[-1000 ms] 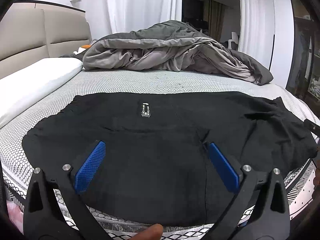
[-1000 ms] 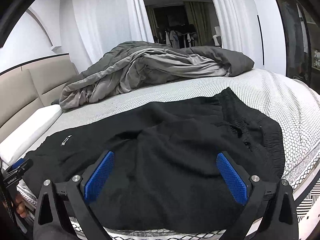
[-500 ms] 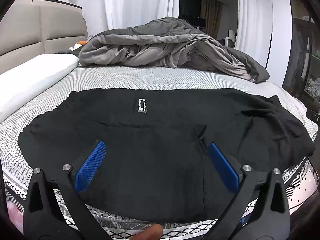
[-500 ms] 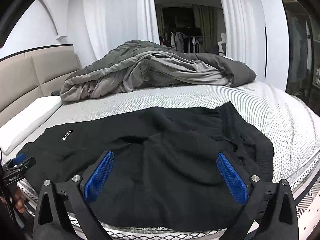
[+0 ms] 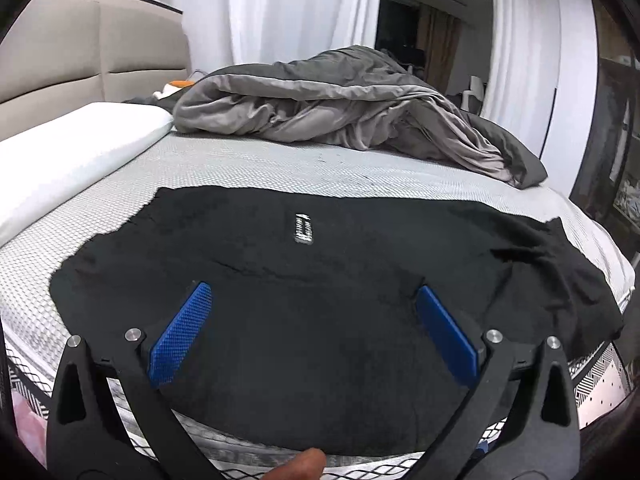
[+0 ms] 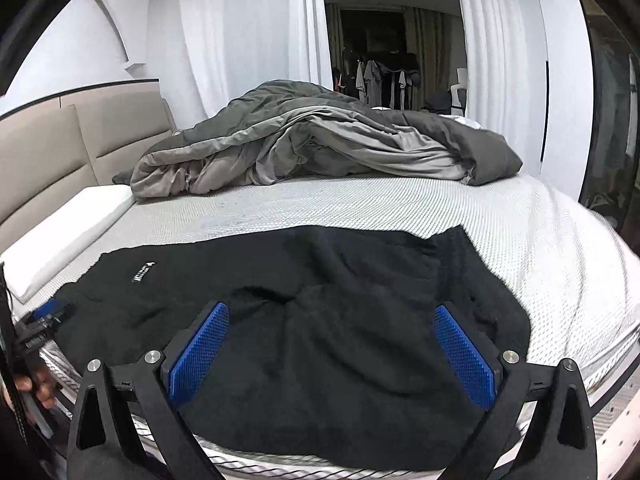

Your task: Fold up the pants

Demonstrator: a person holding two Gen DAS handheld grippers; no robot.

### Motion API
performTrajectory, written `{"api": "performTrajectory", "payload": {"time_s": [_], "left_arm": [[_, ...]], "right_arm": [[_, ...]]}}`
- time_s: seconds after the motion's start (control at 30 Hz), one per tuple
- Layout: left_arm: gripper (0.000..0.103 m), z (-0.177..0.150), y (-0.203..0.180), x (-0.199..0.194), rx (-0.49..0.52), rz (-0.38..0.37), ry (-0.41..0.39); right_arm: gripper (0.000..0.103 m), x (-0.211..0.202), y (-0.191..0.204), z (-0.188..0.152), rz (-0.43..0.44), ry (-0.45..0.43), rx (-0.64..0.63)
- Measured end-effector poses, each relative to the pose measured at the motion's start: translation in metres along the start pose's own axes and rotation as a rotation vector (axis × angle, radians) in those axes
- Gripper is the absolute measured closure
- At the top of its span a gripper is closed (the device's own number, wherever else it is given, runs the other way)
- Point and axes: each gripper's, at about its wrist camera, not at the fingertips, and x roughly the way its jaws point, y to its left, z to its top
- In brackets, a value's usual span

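Black pants (image 5: 320, 280) lie spread across the near side of the bed, a small white label (image 5: 303, 229) facing up. In the right wrist view the pants (image 6: 320, 320) show their waistband end on the right, with wrinkles near the middle. My left gripper (image 5: 314, 300) hovers open over the pants' near edge, nothing between its blue pads. My right gripper (image 6: 332, 320) is open too, above the waist part. The left gripper's tip (image 6: 48, 314) shows at the far left of the right wrist view, held by a hand (image 6: 32, 390).
A crumpled grey duvet (image 5: 340, 112) is heaped at the far side of the mattress (image 5: 280, 168). A white pillow (image 5: 72, 152) lies at the left by the beige headboard (image 5: 80, 60). White curtains and a dark doorway stand behind. The bed's edge runs just below the grippers.
Both grippers have pulled back and tilted slightly, shifting the view of the bed; they remain open. The pants lie as before.
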Motion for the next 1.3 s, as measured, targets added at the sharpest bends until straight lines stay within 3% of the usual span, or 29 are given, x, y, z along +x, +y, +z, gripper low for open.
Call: {"api": "performTrajectory", "payload": {"time_s": [0.23, 0.37, 0.67, 0.73, 0.8, 0.93, 1.1, 1.3], "left_arm": [[0.001, 0.047, 0.044, 0.002, 0.045, 0.146, -0.007], [0.001, 0.077, 0.083, 0.021, 0.029, 0.189, 0.049], [0.001, 0.118, 0.138, 0.093, 0.004, 0.139, 0.177], [0.009, 0.123, 0.146, 0.114, 0.007, 0.139, 0.208], [0.010, 0.127, 0.158, 0.135, -0.014, 0.113, 0.259], [0.023, 0.132, 0.186, 0.172, -0.065, 0.111, 0.340], [0.023, 0.136, 0.219, 0.206, -0.087, 0.130, 0.389], [0.024, 0.117, 0.252, 0.270, -0.161, 0.058, 0.595]], "right_arm": [[0.000, 0.004, -0.036, 0.027, -0.057, -0.007, -0.013], [0.000, 0.020, -0.072, 0.049, -0.012, 0.042, 0.013], [0.000, 0.118, -0.154, 0.072, 0.139, 0.282, 0.211], [0.008, 0.142, -0.169, 0.072, 0.165, 0.314, 0.262], [0.010, 0.170, -0.182, 0.070, 0.178, 0.354, 0.320], [0.018, 0.221, -0.202, 0.061, 0.144, 0.421, 0.383], [0.023, 0.246, -0.214, 0.056, 0.142, 0.447, 0.403], [0.023, 0.251, -0.214, 0.056, 0.156, 0.456, 0.393]]}}
